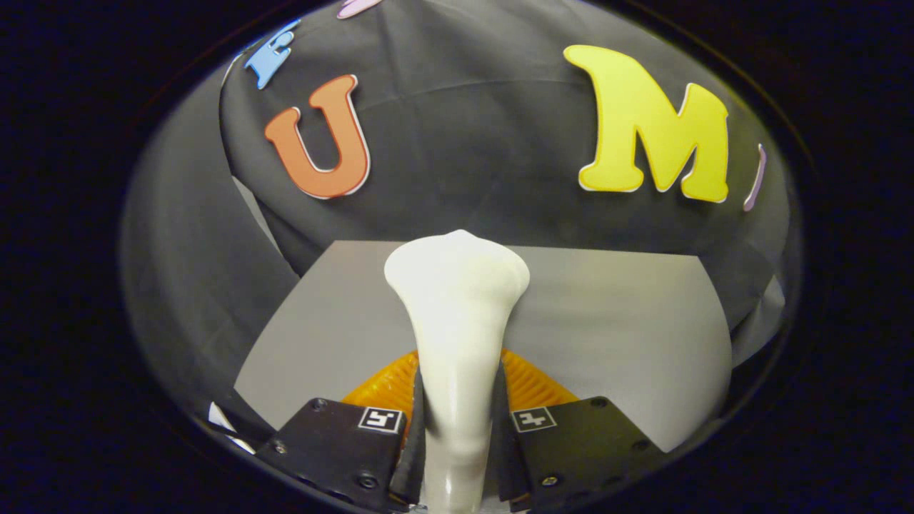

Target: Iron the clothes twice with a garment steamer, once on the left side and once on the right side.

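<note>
Gripper view: the gripper is seen at the bottom centre of the frame, clenched on the garment steamer. The white handle is pressed from both sides by the orange ribbed fingers, so that the tool is kept from twisting. The steamer is held along the finger axis, its flared head rising to the middle of the frame, beyond the fingers. A grey table surface is visible past the head, across the lower half of the frame, with the dark booth wall above it. The clothes cannot be made out here. It is judged that the ironing passes are not yet under way.
</note>
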Action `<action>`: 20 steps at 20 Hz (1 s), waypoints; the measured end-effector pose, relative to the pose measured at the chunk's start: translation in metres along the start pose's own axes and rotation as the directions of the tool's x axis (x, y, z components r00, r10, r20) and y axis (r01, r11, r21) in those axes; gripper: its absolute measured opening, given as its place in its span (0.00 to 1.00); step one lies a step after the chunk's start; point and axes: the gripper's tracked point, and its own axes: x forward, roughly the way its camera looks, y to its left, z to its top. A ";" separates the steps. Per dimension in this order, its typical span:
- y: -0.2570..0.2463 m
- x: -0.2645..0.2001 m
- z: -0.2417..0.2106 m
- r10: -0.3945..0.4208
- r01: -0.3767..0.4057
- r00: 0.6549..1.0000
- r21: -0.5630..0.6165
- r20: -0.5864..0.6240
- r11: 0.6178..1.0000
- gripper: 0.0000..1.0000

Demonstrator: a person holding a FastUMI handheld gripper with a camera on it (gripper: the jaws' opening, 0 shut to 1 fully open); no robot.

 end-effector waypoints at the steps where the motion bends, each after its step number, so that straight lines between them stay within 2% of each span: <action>1: 0.001 -0.009 0.004 0.008 -0.008 0.999 0.000 0.034 1.000 0.42; 6: -0.001 -0.076 0.015 0.048 -0.050 0.982 0.005 0.181 0.999 0.41; 10: -0.004 -0.118 -0.005 0.093 -0.102 0.965 0.023 0.246 0.995 0.40; 13: -0.011 -0.154 -0.020 0.102 -0.112 0.947 0.017 0.304 0.994 0.39; 20: -0.020 -0.284 -0.047 0.095 -0.103 0.867 -0.011 0.490 0.995 0.39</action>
